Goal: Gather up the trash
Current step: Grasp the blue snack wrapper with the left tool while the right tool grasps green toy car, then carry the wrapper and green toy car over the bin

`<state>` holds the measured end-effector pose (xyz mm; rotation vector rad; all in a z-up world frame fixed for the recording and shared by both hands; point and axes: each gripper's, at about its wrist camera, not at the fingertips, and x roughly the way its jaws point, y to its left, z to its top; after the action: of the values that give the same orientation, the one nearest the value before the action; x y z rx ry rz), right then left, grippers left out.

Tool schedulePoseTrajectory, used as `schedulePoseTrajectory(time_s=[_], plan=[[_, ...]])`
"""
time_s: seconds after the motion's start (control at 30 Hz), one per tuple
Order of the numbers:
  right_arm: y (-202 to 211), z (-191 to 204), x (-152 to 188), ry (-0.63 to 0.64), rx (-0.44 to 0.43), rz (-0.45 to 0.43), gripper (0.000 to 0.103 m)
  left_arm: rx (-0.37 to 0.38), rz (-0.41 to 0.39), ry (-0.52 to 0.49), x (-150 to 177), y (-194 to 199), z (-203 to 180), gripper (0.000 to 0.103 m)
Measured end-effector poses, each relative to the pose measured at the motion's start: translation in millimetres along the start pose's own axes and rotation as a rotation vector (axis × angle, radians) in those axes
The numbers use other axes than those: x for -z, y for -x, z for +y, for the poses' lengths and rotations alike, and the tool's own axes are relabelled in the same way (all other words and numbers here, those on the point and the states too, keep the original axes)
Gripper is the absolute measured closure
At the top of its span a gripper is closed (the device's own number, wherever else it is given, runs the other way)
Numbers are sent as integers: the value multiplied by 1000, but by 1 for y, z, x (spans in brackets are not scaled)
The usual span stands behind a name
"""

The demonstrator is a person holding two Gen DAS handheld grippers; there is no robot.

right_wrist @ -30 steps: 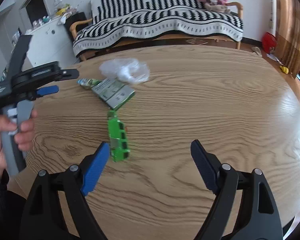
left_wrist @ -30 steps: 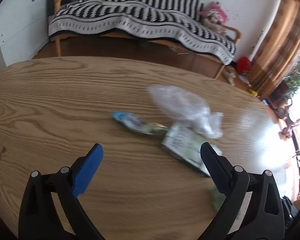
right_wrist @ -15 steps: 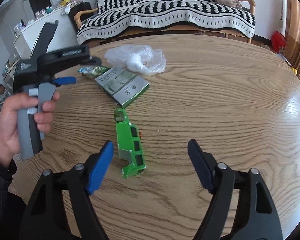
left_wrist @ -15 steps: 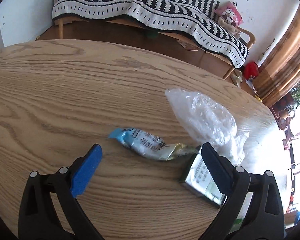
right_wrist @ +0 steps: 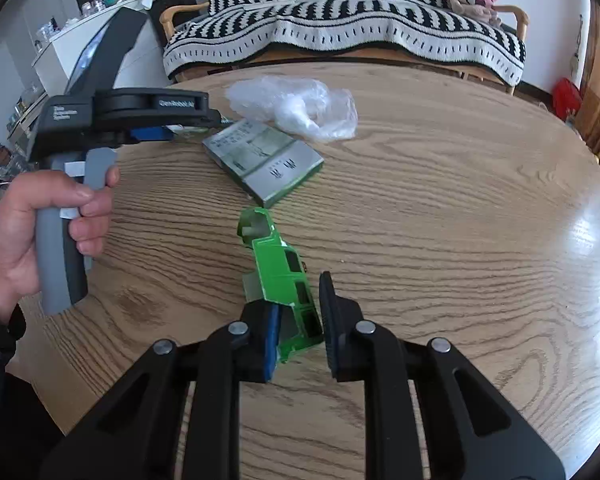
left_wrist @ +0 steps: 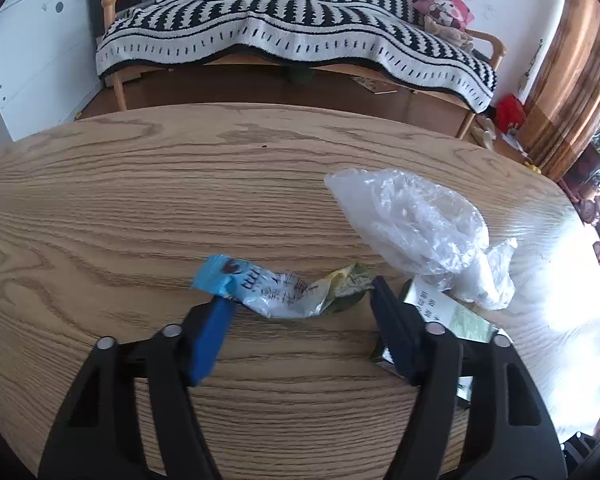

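Observation:
On the round wooden table (left_wrist: 140, 208) lie a blue-and-white snack wrapper (left_wrist: 284, 289), a crumpled clear plastic bag (left_wrist: 416, 228), a flat green-and-silver box (right_wrist: 266, 160) and a crushed green carton (right_wrist: 284, 276). My left gripper (left_wrist: 300, 308) is partly closed, with its jaws on either side of the wrapper and the left pad under the wrapper's blue end. My right gripper (right_wrist: 300, 320) has its jaws close around the near end of the green carton. The plastic bag also shows in the right wrist view (right_wrist: 296, 106).
A sofa with a black-and-white striped blanket (left_wrist: 292, 40) stands behind the table. A white cabinet (left_wrist: 28, 60) is at the far left. The person's hand (right_wrist: 40, 224) holds the left gripper's handle over the table's left edge.
Both grippers have moved forward and narrowed: the left around the snack wrapper, the right around the near end of the green carton.

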<state>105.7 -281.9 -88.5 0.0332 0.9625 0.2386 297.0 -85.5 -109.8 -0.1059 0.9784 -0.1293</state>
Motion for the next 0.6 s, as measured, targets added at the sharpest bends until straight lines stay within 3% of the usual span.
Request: schedulePoseTrajectory(time_s=[0.03,0.1,0.3,0.6], plan=[[3,1,0,3,0,-7,84,18,-1,-6,0,2,-1,62],[9,1,0,2,1,-19,84,19,-4,-17,0,4,-2,74],[27,-12,0,-42,-2,-54,84,53,-15,0,0,18,2,94],[67,-60,12,-159,40,-112,84,101,-65,-13,4,62,-20,94]])
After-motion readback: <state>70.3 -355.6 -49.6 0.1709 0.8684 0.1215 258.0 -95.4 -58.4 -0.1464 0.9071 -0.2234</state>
